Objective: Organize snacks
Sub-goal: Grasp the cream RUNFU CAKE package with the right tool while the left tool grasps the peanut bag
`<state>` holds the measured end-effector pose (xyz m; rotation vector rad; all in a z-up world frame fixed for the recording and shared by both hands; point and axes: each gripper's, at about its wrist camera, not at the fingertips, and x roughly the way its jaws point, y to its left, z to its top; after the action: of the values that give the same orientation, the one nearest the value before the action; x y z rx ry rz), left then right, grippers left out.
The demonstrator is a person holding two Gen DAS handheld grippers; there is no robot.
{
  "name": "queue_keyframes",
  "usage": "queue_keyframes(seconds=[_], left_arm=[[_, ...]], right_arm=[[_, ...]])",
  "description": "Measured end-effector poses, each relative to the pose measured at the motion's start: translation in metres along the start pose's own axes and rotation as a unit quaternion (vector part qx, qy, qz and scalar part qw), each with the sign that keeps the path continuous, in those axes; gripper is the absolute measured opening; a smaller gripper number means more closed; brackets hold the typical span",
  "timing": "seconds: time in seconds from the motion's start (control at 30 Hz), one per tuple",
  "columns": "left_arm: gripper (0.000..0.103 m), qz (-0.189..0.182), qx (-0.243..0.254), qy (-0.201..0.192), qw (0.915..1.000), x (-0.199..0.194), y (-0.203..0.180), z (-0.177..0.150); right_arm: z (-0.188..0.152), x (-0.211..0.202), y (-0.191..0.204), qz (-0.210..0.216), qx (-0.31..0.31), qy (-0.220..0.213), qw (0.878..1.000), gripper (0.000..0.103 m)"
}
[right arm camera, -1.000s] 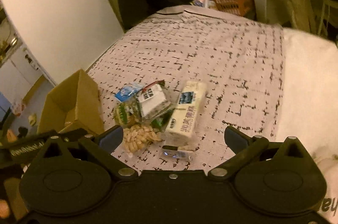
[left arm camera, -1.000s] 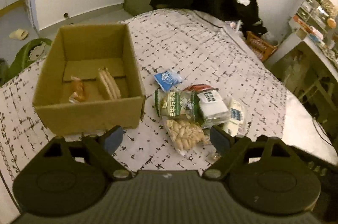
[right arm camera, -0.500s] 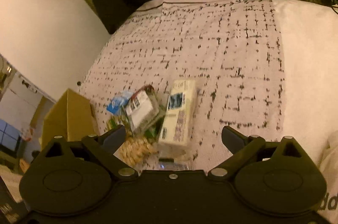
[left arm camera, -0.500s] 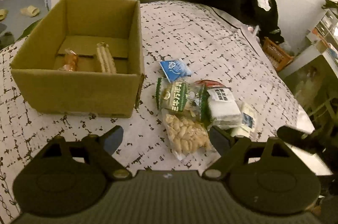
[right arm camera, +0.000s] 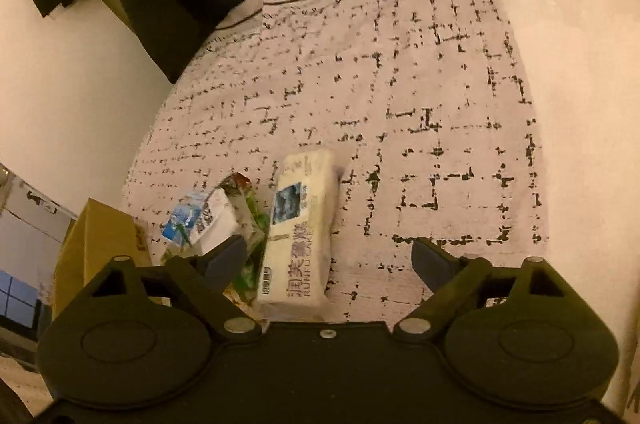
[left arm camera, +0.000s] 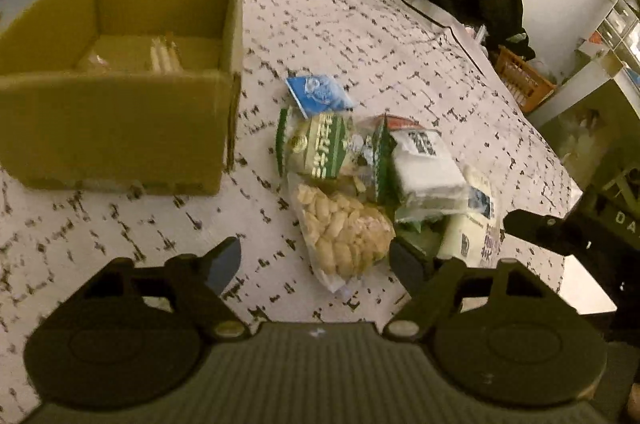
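The cardboard box (left arm camera: pixel 120 128) is cut off by the left edge in the left wrist view; its contents (left arm camera: pixel 164 54) are half hidden behind the near wall and too blurred to be identified. Beside the box, the pale cake packet (left arm camera: pixel 476 224) is largely covered by the white packet (left arm camera: pixel 424 168) and the green bag (left arm camera: pixel 320 148). In the right wrist view, the near end of the cake packet (right arm camera: pixel 300 236) is hidden by the right hand-held gripper (right arm camera: pixel 324 260), and the box (right arm camera: pixel 100 244) is mostly masked.
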<state>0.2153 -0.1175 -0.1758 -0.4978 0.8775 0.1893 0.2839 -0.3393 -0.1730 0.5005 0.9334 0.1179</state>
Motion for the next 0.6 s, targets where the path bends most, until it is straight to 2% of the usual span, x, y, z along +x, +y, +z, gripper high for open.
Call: queue_keyframes(seconds=[0.13, 0.37, 0.57, 0.6], left_arm=[[0.079, -0.003, -0.009, -0.004, 0.9999, 0.007, 0.004, -0.004], [0.079, -0.026, -0.049, -0.029, 0.998, 0.009, 0.007, -0.004], [0.078, -0.013, -0.026, -0.029, 0.9992, 0.022, -0.007, -0.001], [0.074, -0.01, -0.023, -0.03, 0.9992, 0.024, -0.009, 0.001]], right_arm=[[-0.001, 0.008, 0.001, 0.015, 0.002, 0.012, 1.0, 0.081], [0.001, 0.011, -0.004, 0.033, 0.012, 0.002, 0.999, 0.075], [0.002, 0.014, -0.007, 0.034, 0.016, 0.001, 0.999, 0.075], [0.001, 0.014, -0.006, 0.033, 0.011, 0.001, 0.999, 0.075]])
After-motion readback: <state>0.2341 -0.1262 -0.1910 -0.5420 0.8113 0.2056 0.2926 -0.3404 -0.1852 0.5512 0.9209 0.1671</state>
